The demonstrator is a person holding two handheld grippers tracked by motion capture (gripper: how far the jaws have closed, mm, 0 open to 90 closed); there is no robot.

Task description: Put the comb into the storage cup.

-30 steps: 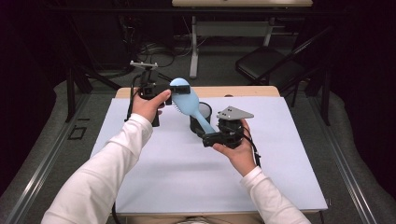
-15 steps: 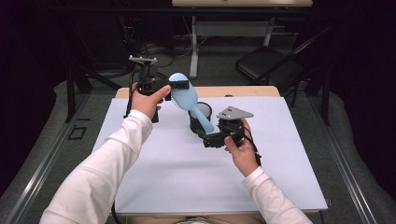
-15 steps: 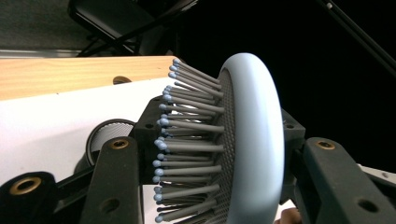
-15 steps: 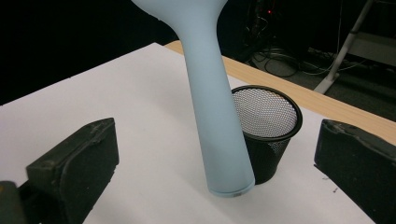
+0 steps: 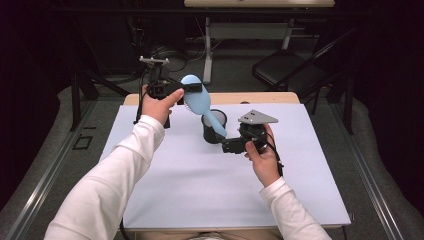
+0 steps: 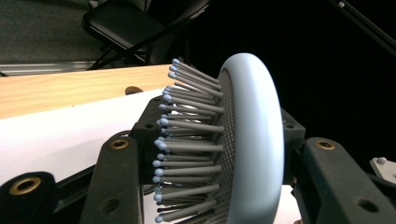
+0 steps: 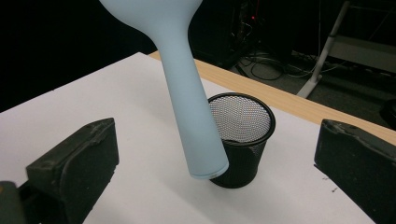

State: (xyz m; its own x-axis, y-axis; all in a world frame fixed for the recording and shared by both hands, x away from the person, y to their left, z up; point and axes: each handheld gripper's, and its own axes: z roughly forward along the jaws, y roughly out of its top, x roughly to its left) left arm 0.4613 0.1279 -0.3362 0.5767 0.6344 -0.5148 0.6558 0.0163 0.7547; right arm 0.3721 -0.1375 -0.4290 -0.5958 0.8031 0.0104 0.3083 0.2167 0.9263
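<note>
A light-blue hairbrush (image 5: 196, 101) hangs tilted above the table, head up and handle slanting down to the right. My left gripper (image 5: 192, 88) is shut on the brush's head; in the left gripper view the jaws flank the bristled head (image 6: 252, 140). The handle's end (image 7: 205, 163) hovers just in front of a black mesh cup (image 7: 243, 135) that stands upright on the white table cover. My right gripper (image 5: 227, 146) is low beside the cup (image 5: 214, 131). It stands open, its jaws wide on either side of the handle without touching it.
The white cover (image 5: 200, 185) spans the wooden table (image 5: 270, 98), with bare room in front and to both sides of the cup. Beyond the far edge stand a folding chair (image 5: 290, 70) and desk legs with cables on the floor.
The left hand has raised the brush slightly, so the handle's end sits a little higher by the cup. The right gripper has barely moved.
</note>
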